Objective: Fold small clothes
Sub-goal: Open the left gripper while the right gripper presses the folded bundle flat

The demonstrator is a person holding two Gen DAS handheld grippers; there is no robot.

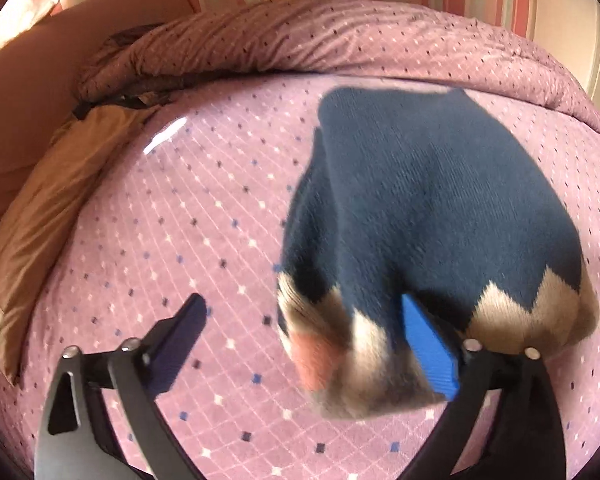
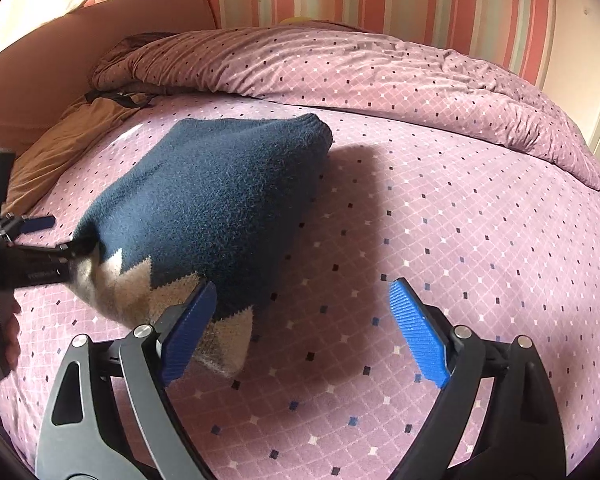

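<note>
A small navy knit sweater [image 1: 428, 208] with a beige and orange zigzag hem lies on the pink bedspread [image 1: 180, 240]. It also shows in the right wrist view [image 2: 220, 200]. My left gripper [image 1: 312, 340] is open, its right finger under the hem so the cloth drapes over it. It shows at the left edge of the right wrist view [image 2: 40, 240]. My right gripper [image 2: 300, 328] is open, its left finger touching the hem's other corner, which is lifted off the bed.
A rumpled pink duvet [image 2: 380, 76] is bunched along the far side of the bed. A tan pillow [image 1: 48, 216] lies at the left against a brown headboard [image 2: 60, 52]. A striped wall stands behind.
</note>
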